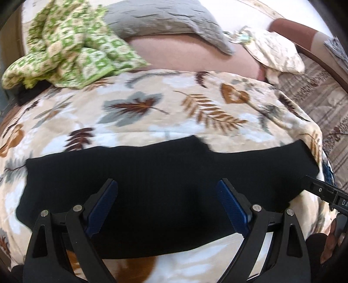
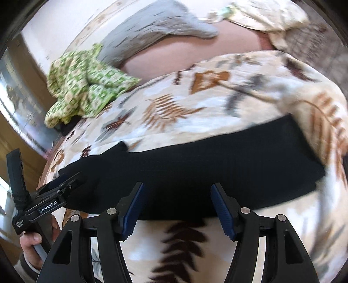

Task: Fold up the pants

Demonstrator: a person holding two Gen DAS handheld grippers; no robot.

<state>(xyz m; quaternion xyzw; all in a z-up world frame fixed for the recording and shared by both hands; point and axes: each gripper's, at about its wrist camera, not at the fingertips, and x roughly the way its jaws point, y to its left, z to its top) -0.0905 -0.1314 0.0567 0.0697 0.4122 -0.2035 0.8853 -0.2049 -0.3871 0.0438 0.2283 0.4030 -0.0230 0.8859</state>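
Black pants [image 1: 165, 165] lie folded in a flat wide band on a leaf-print blanket [image 1: 152, 104]; they also show in the right wrist view [image 2: 206, 165]. My left gripper [image 1: 167, 185] is open and empty, its blue pads over the near part of the pants. My right gripper [image 2: 177, 189] is open and empty, just above the pants' near edge. The right gripper [image 1: 322, 191] shows at the pants' right end in the left wrist view. The left gripper [image 2: 65, 182] shows at the pants' left end in the right wrist view.
A green checked cloth [image 1: 69, 43] is bunched at the back left. A grey pillow [image 1: 165, 19] and a cream floral pillow [image 1: 276, 52] lie at the back on a pink sheet [image 1: 191, 56]. A patterned rug [image 1: 315, 91] lies right of the bed.
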